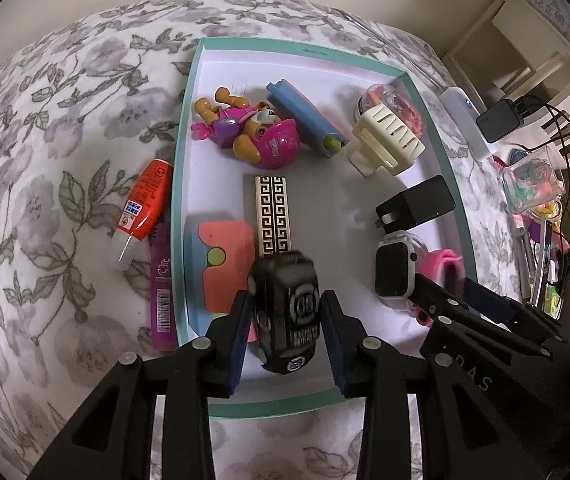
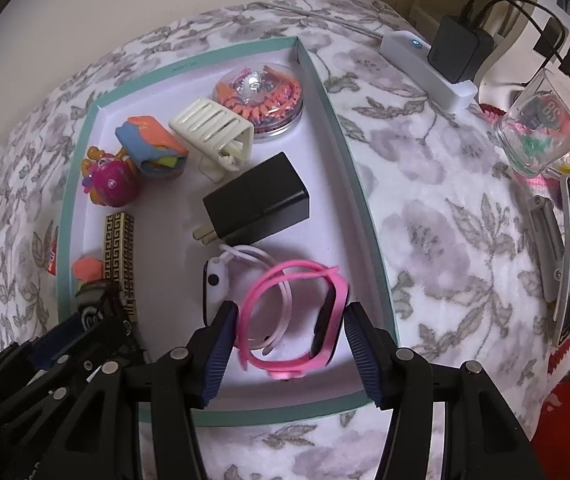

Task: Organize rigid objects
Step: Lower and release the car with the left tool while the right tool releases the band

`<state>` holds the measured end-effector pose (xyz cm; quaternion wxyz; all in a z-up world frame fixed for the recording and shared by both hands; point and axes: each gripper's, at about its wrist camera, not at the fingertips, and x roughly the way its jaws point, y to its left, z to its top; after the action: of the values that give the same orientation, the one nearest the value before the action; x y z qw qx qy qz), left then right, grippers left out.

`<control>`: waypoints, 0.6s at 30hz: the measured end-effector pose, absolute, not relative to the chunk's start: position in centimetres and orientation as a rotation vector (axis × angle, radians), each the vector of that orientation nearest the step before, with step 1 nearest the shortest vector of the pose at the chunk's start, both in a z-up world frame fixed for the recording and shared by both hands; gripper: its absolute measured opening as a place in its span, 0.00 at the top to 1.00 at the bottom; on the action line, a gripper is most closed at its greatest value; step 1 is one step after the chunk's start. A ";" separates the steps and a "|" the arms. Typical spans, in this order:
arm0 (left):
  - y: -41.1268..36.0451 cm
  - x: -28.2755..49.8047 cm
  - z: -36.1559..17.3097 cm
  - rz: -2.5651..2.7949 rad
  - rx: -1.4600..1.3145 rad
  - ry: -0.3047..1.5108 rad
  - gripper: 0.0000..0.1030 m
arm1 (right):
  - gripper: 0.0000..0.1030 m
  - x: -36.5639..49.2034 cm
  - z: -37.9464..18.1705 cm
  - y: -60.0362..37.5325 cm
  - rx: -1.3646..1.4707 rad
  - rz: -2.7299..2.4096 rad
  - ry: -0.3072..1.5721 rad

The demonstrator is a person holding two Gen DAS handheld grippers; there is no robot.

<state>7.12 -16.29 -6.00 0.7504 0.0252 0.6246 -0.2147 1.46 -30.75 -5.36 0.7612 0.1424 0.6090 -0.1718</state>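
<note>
A teal-rimmed white box [image 1: 191, 128] lies on a floral bedspread. My left gripper [image 1: 287, 320] is open around a black toy car [image 1: 287, 312] at the box's front; small gaps show on both sides. My right gripper [image 2: 291, 340] is open around a pink smartwatch [image 2: 297, 312] at the box's front right, fingers apart from it. Inside the box lie a pink pup toy [image 1: 253, 132], a blue tube [image 1: 305, 118], a cream hair claw [image 1: 389, 140], a black charger [image 1: 415, 204], a gold-black patterned bar [image 1: 272, 212] and a white smartwatch [image 1: 399, 264].
A red glue bottle [image 1: 145, 208] and a purple lighter [image 1: 161, 284] lie on the bedspread left of the box. A white power strip [image 2: 429, 68] with a black adapter, a clear jar [image 2: 541, 132] of colourful bits and other clutter sit on the right.
</note>
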 end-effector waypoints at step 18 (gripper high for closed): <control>-14.0 7.8 -3.7 -0.442 -0.001 1.310 0.61 | 0.40 1.7 -2.2 -29.9 0.232 -0.366 1.241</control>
<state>7.84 -14.02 -3.68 0.7705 -0.0007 0.6040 -0.2040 1.72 -29.86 -2.19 0.7917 0.1079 0.5768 -0.1701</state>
